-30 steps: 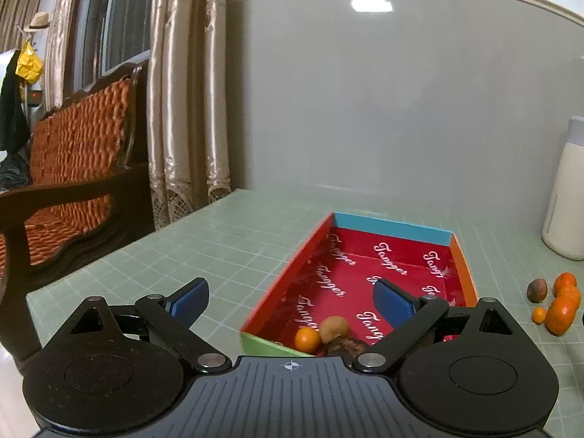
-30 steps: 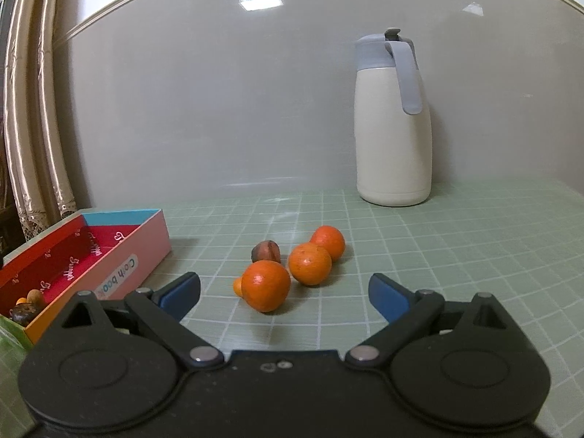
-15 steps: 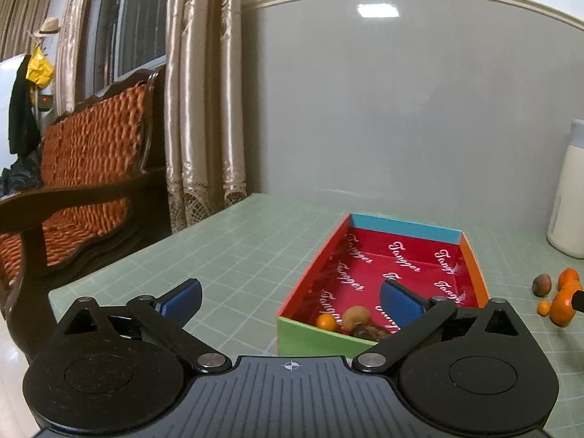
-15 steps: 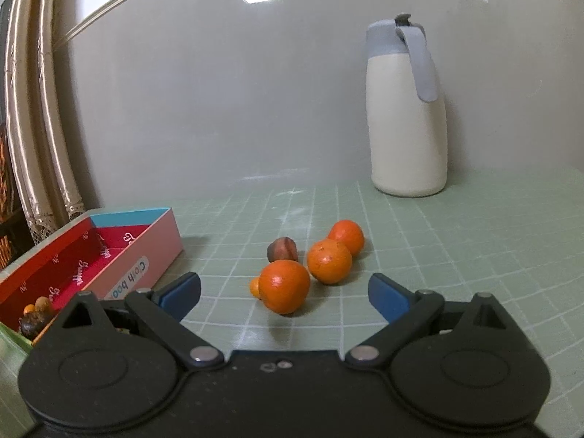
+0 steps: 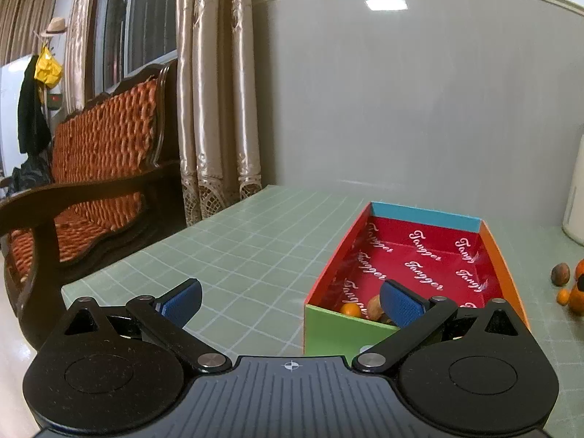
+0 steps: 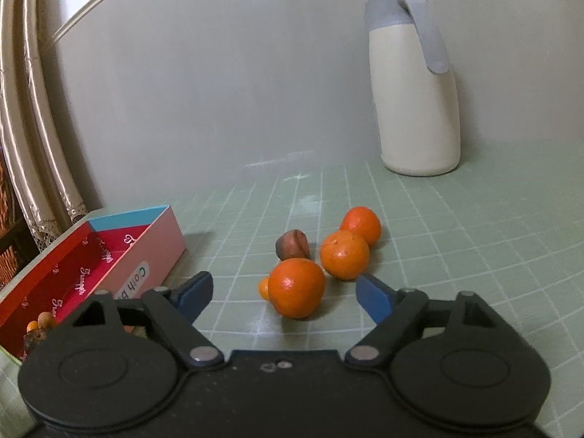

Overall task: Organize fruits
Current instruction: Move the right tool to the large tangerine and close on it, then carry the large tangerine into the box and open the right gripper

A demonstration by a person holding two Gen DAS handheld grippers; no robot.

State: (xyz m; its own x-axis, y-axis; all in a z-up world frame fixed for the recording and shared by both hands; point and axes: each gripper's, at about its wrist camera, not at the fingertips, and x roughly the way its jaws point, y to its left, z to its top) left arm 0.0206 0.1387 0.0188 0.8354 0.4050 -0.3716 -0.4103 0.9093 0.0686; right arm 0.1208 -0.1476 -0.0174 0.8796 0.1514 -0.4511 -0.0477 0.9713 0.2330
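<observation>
A colourful box (image 5: pixel 423 255) with a red lining lies on the green table; a small orange fruit (image 5: pixel 350 309) and a brown one (image 5: pixel 375 305) lie at its near end. My left gripper (image 5: pixel 292 301) is open and empty, just before the box's near left corner. In the right wrist view, three oranges cluster on the table: the nearest orange (image 6: pixel 296 287), a middle one (image 6: pixel 344 254) and a far one (image 6: pixel 360 225), with a brown fruit (image 6: pixel 292 249) and a tiny orange one (image 6: pixel 264 287). My right gripper (image 6: pixel 283 294) is open, its fingers on either side of the nearest orange without touching it. The box (image 6: pixel 109 255) lies at the left.
A white jug with a grey lid (image 6: pixel 416 84) stands at the back right by the wall. A wooden sofa with orange cushions (image 5: pixel 91 168) and curtains (image 5: pixel 219 102) stand left of the table. The table's left edge (image 5: pixel 120 255) is near my left gripper.
My left gripper has pulled back and left from over the box. My right gripper has moved forward to the nearest orange, which now sits between its open fingers.
</observation>
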